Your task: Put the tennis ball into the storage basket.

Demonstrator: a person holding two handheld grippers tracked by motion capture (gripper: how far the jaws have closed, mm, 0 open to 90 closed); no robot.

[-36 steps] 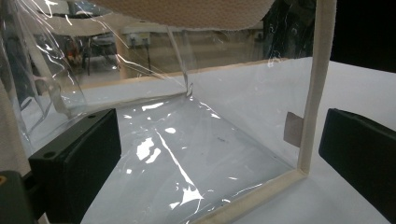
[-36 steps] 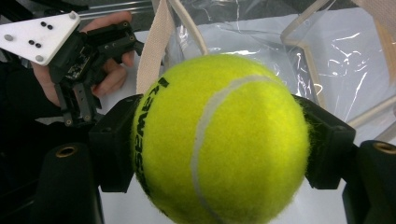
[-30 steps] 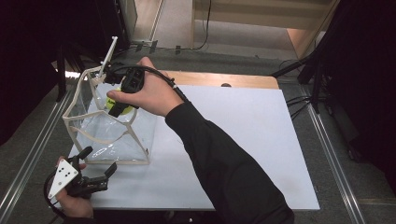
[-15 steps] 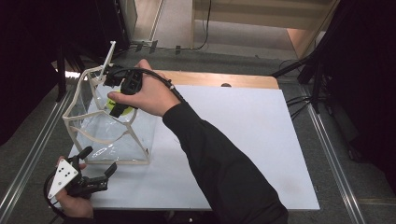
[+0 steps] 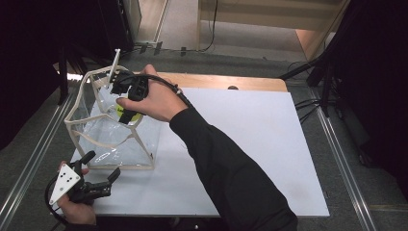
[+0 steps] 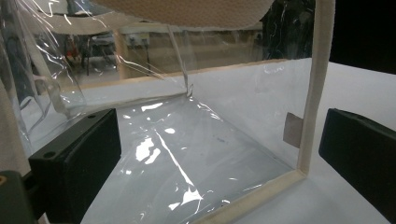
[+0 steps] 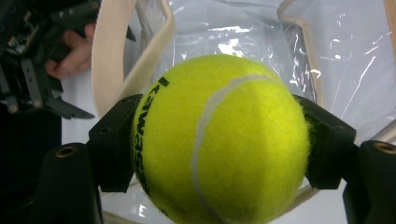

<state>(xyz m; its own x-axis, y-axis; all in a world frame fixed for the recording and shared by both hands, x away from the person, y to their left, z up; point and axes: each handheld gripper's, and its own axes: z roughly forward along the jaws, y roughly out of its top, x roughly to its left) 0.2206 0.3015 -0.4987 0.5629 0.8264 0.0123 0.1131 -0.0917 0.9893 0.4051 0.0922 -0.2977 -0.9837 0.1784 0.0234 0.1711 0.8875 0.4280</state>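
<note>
The right gripper (image 7: 219, 140) is clamped on a yellow tennis ball (image 7: 219, 140), one black pad pressed against each side of it, so the jaws stand as wide as the ball. In the high view this gripper (image 5: 126, 114) sits in the upper left of the frame, held in the person's right hand (image 5: 151, 101) at the open top of a clear plastic bag (image 5: 110, 134) with cream cloth edging; a sliver of the ball (image 5: 129, 114) shows yellow under the hand. Whether the ball is already below the bag's rim is hard to judge from above.

The left gripper (image 5: 98, 175) is at the lower left of the high view, its jaws spread apart and holding nothing, pointing at the near corner of the bag. In the left gripper view the two black jaws stand either side of the bag's corner edging (image 6: 313, 116) without pressing it, as far as can be seen.

The bag stands on the white bench (image 5: 250, 144), which has a strip of bare wood along its far edge (image 5: 226, 82). Beyond lie a grey floor (image 5: 192, 53), cables and dark stands.
</note>
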